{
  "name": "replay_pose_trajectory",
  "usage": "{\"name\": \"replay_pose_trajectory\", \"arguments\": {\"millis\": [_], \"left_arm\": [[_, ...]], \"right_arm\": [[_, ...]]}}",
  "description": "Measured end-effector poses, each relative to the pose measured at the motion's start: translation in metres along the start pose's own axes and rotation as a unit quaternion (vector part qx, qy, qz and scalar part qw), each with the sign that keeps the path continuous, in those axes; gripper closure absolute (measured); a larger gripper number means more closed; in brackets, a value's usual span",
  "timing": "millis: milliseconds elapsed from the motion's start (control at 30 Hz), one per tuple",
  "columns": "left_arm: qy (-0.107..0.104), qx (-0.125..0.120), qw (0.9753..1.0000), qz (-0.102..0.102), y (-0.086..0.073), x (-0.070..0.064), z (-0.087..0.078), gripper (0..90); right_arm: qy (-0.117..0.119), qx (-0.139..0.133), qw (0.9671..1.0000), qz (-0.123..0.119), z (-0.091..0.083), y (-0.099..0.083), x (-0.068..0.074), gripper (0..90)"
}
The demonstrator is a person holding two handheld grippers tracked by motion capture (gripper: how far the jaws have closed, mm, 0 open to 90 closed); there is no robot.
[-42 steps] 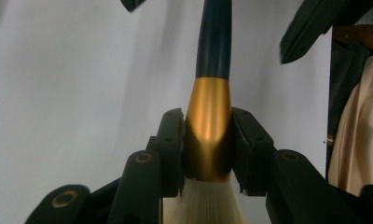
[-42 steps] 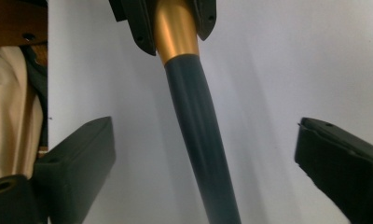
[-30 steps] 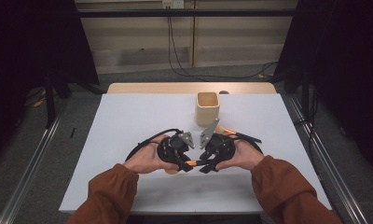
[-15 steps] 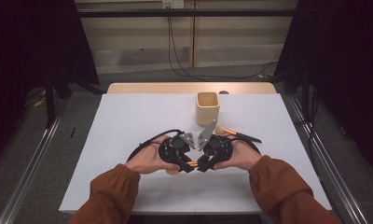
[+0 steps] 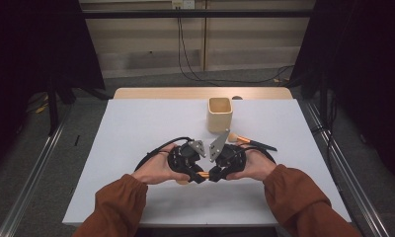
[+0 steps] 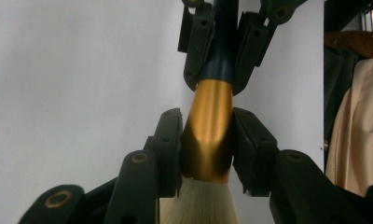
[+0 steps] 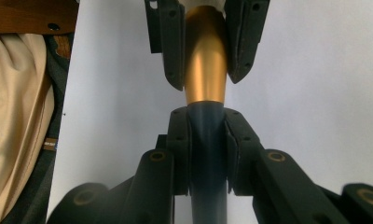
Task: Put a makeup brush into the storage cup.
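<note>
A makeup brush with a gold ferrule, a dark blue handle and pale bristles hangs between my two grippers, just above the white table. My left gripper is shut on the gold ferrule, with the bristles toward its camera. Facing it, my right gripper is shut on the dark handle just behind the ferrule. From above, the left gripper and right gripper meet tip to tip near the table's front, and a bit of the brush shows between them.
A square wooden cup stands upright behind the grippers, toward the table's far edge. A second brush lies flat just right of the cup. Cables loop around both hands. Dark curtains and metal rails flank the table.
The right gripper has slid a little leftward, so the two grippers now sit closer together on the brush. The cup and the second brush have stayed put.
</note>
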State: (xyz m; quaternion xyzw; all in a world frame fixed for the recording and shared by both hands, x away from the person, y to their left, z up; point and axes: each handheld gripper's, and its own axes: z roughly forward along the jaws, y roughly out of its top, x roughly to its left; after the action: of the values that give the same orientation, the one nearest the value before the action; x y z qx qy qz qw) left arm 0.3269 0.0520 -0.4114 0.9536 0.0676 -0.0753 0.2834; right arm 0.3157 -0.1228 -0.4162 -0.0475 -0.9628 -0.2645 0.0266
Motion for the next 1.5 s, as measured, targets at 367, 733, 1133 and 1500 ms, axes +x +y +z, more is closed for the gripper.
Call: {"name": "replay_pose_trajectory", "arguments": {"millis": [367,733,1133,1500], "left_arm": [[0.023,-0.027,0.9992,-0.018,-0.009,0.001,-0.002,39.4],[0.059,-0.061,0.9954,-0.044,-0.020,0.003,-0.012,11.1],[0.085,-0.101,0.9878,-0.082,-0.045,0.011,-0.023,5.8],[0.116,-0.135,0.9785,-0.104,-0.060,0.004,-0.030,4.5]], "right_arm": [[-0.003,0.002,0.9999,0.016,-0.001,-0.005,-0.002,75.2],[-0.017,-0.005,0.9989,0.043,-0.008,-0.019,-0.006,75.2],[-0.038,-0.009,0.9955,0.086,-0.017,-0.039,-0.005,75.2],[-0.062,-0.021,0.9896,0.128,-0.019,-0.052,-0.006,75.2]]}}
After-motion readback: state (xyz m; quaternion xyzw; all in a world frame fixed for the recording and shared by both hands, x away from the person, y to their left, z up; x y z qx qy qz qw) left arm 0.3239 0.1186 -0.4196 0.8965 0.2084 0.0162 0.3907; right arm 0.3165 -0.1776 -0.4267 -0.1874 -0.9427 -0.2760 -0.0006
